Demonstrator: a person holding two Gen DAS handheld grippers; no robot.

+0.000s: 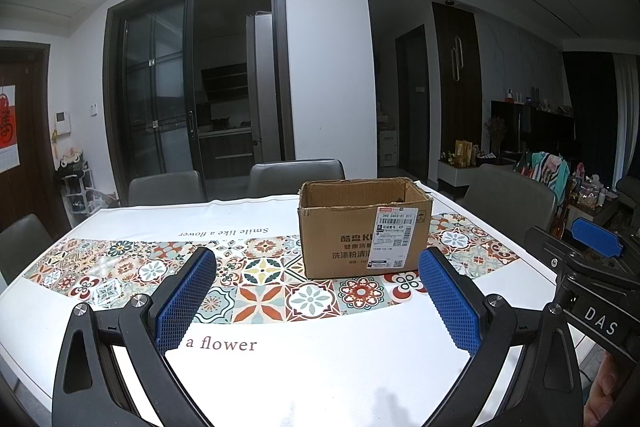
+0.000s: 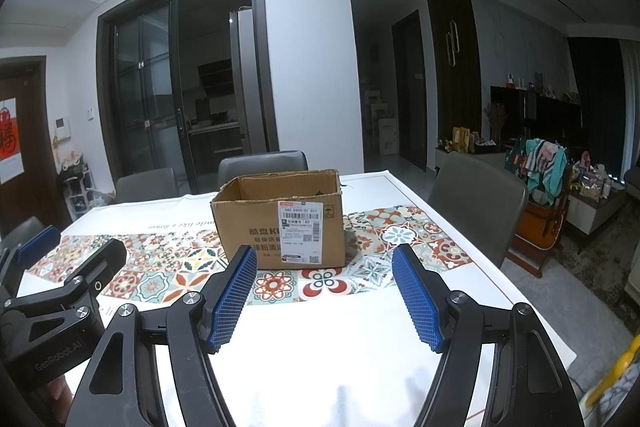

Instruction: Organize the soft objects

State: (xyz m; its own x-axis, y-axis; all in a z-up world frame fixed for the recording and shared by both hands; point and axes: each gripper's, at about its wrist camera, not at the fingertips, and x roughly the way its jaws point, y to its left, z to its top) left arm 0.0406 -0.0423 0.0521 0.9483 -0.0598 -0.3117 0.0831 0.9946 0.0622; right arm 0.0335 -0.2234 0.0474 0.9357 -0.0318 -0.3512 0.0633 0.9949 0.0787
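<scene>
Left gripper point(image 1: 316, 275): jaws spread wide, nothing between the blue pads point(image 1: 186, 297), held above the near edge of the table point(image 1: 320, 379). Right gripper point(image 2: 324, 277): likewise wide apart and holding nothing. 1 cardboard box point(image 1: 362, 227) stands upright on the patterned tile band of the tablecloth point(image 1: 260, 275), top flaps open, shipping label point(image 1: 394, 237) on its near face. Box interior not visible. 3 grey chairs point(image 1: 296, 173) at the far side.

On the bench point(image 1: 120, 219) stood one open cardboard box point(image 1: 360, 227) bearing one shipping label point(image 1: 394, 237), with four grey chairs point(image 1: 296, 173) along its far and side edges.
</scene>
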